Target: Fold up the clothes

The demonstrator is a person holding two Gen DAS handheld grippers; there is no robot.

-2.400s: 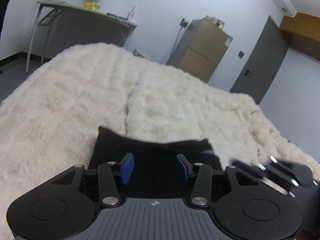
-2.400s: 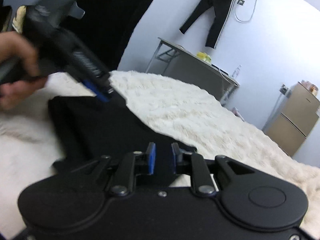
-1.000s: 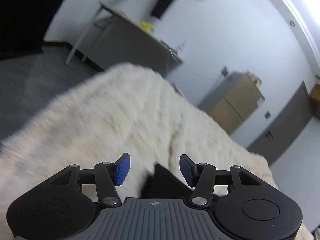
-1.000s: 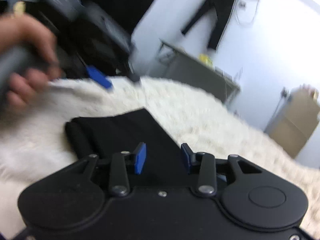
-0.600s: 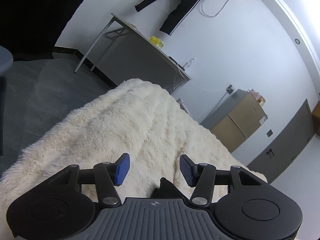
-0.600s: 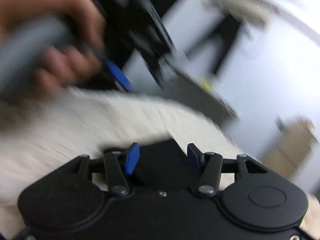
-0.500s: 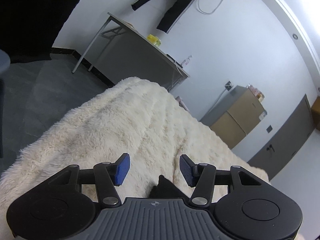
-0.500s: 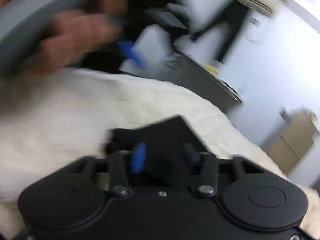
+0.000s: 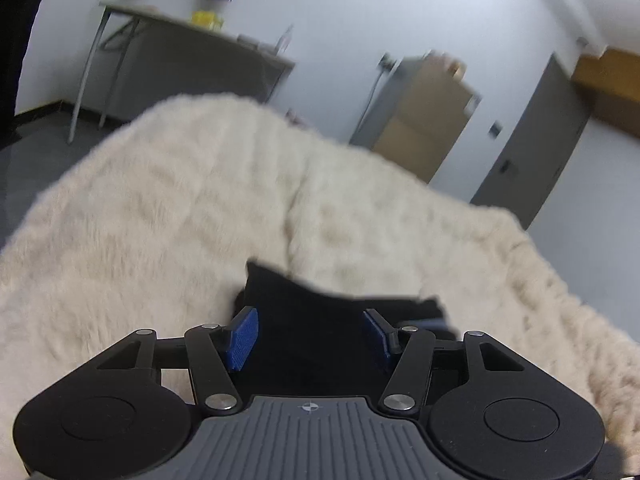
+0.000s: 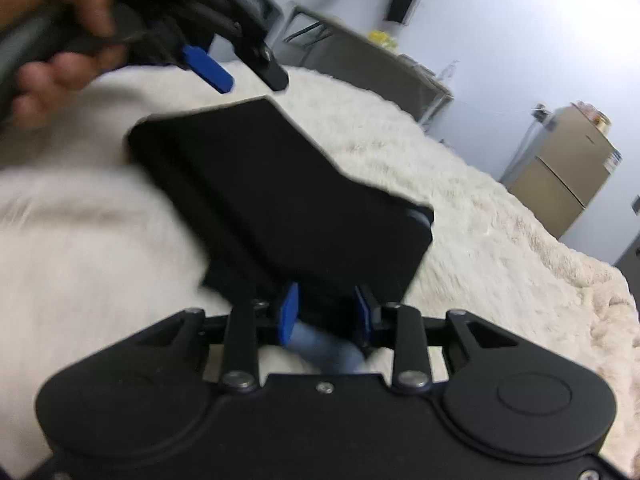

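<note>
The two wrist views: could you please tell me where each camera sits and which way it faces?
Left wrist: on the left tongs, facing along their open fingers over the folded black garment and cream blanket toward a desk.
Right wrist: on the right tongs, open around the garment's near edge; the person's hand holding the left tongs shows at upper left.
Shared: garment, blanket, desk, brown cabinet.

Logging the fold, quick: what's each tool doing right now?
Left tool: open, holding nothing, over the folded black garment.
Right tool: open around the garment's near edge, not clamped.
</note>
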